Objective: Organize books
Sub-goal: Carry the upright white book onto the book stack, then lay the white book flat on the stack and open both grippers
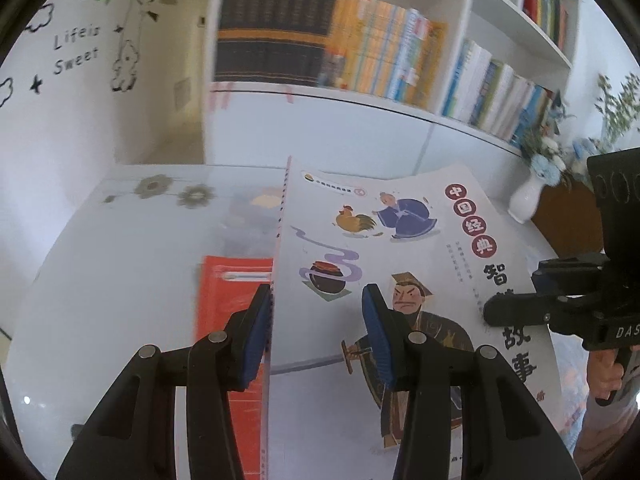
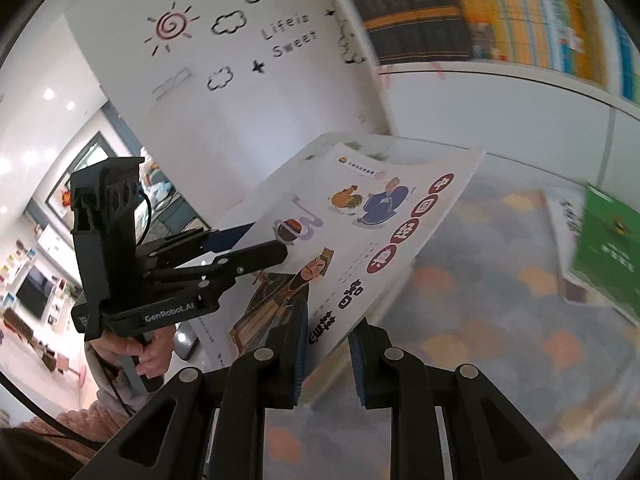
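A white picture book [image 1: 360, 240] with a rooster and robed figures on its cover hangs tilted above the table, held from both sides. My left gripper [image 1: 320, 336] is shut on its pink spine edge, one pad behind the spine and one on the cover. The right wrist view shows the same book [image 2: 360, 232] with the left gripper [image 2: 256, 248] clamped on its far edge. My right gripper [image 2: 328, 356] is shut on the book's near corner; from the left wrist view, the right gripper [image 1: 504, 312] reaches in over the cover's right side.
A red book [image 1: 228, 300] lies on the glass-topped table [image 1: 100, 280] under the held one. A green book [image 2: 608, 252] lies at the right. A white bookshelf [image 1: 360, 52] full of books stands behind. A white vase [image 1: 528, 196] of flowers stands at the back right.
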